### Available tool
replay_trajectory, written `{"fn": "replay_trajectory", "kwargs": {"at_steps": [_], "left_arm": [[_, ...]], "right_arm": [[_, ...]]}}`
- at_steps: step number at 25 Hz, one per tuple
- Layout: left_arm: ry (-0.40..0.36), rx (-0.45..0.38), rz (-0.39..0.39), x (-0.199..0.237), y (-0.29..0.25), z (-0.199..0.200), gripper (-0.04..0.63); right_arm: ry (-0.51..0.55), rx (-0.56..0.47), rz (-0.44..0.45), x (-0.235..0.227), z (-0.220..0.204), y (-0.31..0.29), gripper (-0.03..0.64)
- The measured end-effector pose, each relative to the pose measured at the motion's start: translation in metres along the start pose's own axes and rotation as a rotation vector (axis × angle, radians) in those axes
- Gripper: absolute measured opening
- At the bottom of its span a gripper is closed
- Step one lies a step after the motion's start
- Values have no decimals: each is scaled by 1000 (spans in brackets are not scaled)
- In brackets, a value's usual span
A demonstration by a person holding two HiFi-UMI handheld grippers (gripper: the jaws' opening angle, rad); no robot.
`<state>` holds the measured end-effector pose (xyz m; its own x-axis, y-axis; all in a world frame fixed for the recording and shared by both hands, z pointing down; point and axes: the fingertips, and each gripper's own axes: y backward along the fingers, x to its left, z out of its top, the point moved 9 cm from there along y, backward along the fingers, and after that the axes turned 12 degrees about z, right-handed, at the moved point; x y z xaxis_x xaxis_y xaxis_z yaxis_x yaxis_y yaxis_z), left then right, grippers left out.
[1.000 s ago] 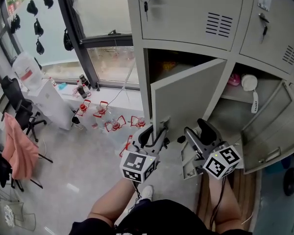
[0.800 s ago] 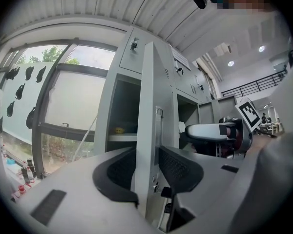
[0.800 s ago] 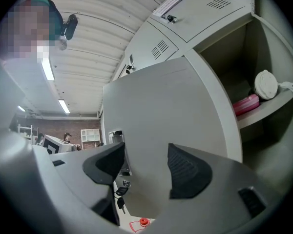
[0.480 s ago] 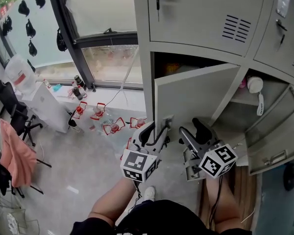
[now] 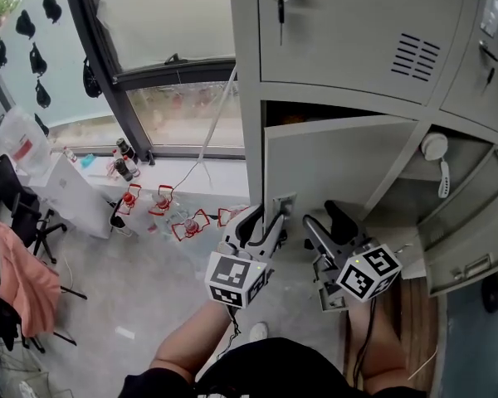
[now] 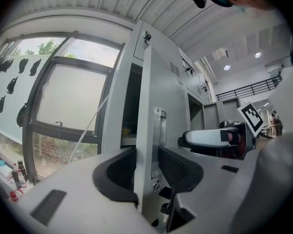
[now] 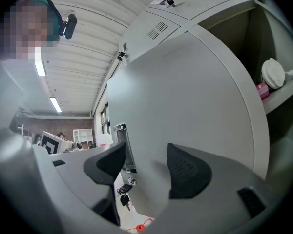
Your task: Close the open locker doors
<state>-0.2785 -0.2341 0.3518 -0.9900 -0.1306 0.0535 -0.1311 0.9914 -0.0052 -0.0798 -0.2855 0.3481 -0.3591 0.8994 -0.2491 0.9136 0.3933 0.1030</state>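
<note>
A grey locker door (image 5: pixel 336 164) stands a little ajar in front of its compartment. My left gripper (image 5: pixel 261 220) is shut on that door's free edge beside the latch plate (image 6: pixel 158 130). In the left gripper view the edge (image 6: pixel 141 130) runs between the two pads of the left gripper (image 6: pixel 147 172). My right gripper (image 5: pixel 325 222) is open just right of it, facing the door's outer face (image 7: pixel 185 91). The right gripper (image 7: pixel 146 167) has nothing between its pads, and its jaws have just narrowed slightly. A second door (image 5: pixel 473 239) hangs wide open at the lower right.
A white round device with a cord (image 5: pixel 436 149) sits on the shelf of the right compartment. Keys (image 7: pixel 123 196) hang from the door's lock. Red-handled bottles (image 5: pixel 162 201) stand on the floor under the window; a white cabinet (image 5: pixel 66 191) and a pink cloth (image 5: pixel 25 276) are at the left.
The grey door has swung closer to the locker frame, hiding more of the compartment. Both grippers have travelled with it toward the lockers. The left grip on the edge is unchanged.
</note>
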Motion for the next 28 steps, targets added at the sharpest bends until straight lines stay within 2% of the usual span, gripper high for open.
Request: {"fn": "replay_trajectory", "kwargs": {"at_steps": [11, 28], "left_arm": [[9, -14, -6, 23, -12, -2, 160], [42, -3, -80, 40, 2, -3, 178]], "right_arm": [[7, -15, -42, -11, 0, -16, 264], [13, -39, -109, -15, -1, -36, 268]]}}
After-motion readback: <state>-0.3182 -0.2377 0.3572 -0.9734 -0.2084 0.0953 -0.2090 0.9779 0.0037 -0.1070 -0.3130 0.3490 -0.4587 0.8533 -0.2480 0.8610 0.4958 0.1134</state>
